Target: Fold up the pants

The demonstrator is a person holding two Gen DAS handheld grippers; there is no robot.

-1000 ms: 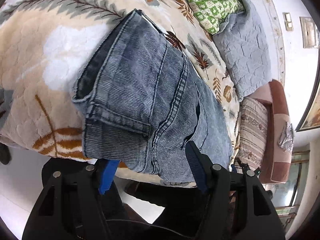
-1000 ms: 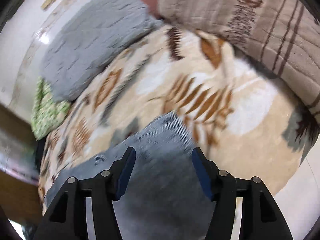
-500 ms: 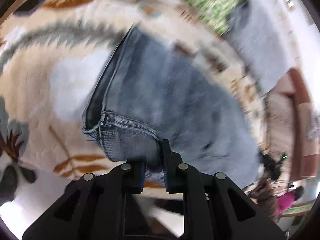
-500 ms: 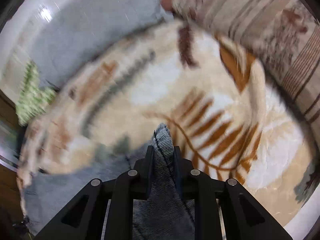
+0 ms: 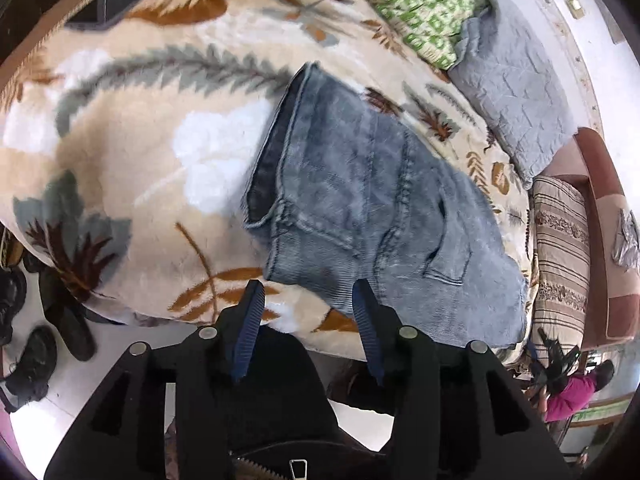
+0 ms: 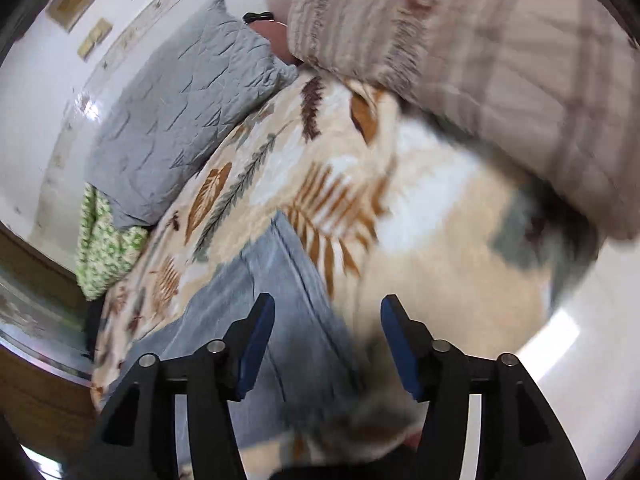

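Released half a second after being pinched, the folded pants lie on the leaf-print blanket. Left gripper has just reopened, empty, at their near edge; right gripper, likewise reopened, hovers over their hem.

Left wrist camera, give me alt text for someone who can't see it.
Folded blue denim pants lie on a leaf-patterned cream blanket on a bed. The left gripper hovers open at the near edge, holding nothing. Grey and green bedding sit behind.
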